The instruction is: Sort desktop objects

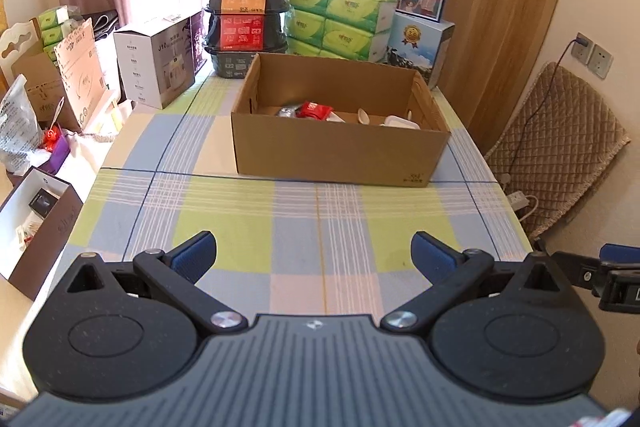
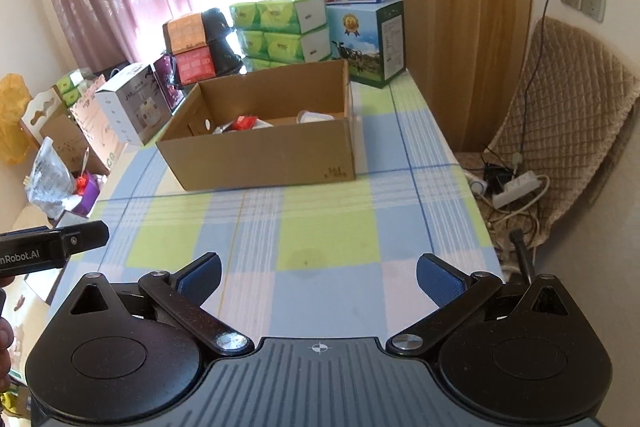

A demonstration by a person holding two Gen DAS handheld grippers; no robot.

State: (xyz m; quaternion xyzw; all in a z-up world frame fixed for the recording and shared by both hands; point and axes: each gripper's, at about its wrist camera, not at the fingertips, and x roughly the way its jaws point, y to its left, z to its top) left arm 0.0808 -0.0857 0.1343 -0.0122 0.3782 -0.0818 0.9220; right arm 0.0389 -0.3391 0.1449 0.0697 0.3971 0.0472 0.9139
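Left gripper (image 1: 314,253) and right gripper (image 2: 318,275) both spread wide, empty. Cardboard box (image 1: 340,151) at 12 o'clock, seemingly holding everything; risk: stray reach nudging box.

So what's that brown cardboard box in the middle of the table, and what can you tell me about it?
The cardboard box is plain brown corrugated card, shallow, rectangular and open-topped, with a small dark print low on its front. It sits flat on the checked tablecloth, ahead of both open grippers, which don't touch it. Inside lie a red packet, something silvery and several white plastic pieces. Behind it stand green tissue packs.
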